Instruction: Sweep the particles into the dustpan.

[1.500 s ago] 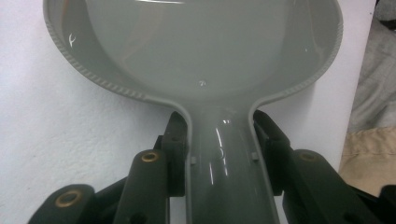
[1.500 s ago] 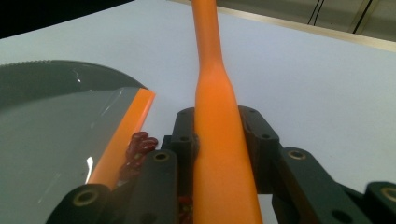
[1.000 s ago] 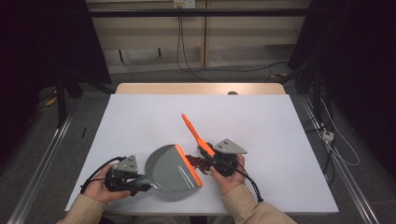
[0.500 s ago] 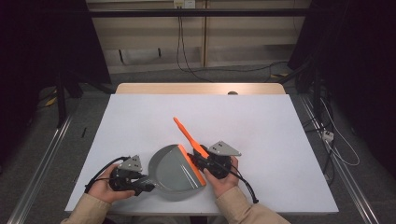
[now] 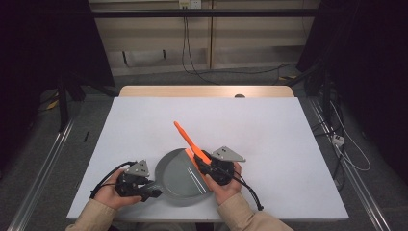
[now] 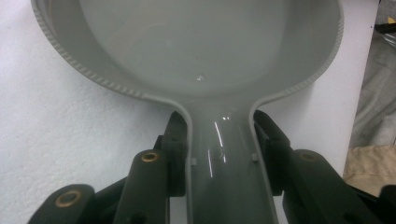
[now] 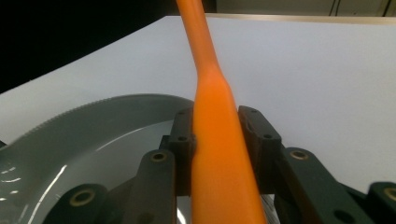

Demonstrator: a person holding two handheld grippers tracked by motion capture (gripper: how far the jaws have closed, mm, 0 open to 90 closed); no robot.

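table [image 5: 288, 144] is lying white and matte, carrying the work at its near edge | dustpan [image 5: 180, 180] is sitting there, grey glossy plastic; left gripper view is showing its ribbed rim | left gripper [image 6: 219, 144] is clamping its handle | right gripper [image 7: 217, 140] is pinching the orange brush [image 5: 185, 137], handle slanting up over the pan

Grey dustpan [image 5: 180, 175] lies flat at the table's near edge; orange brush [image 5: 190, 142] slants over its right rim
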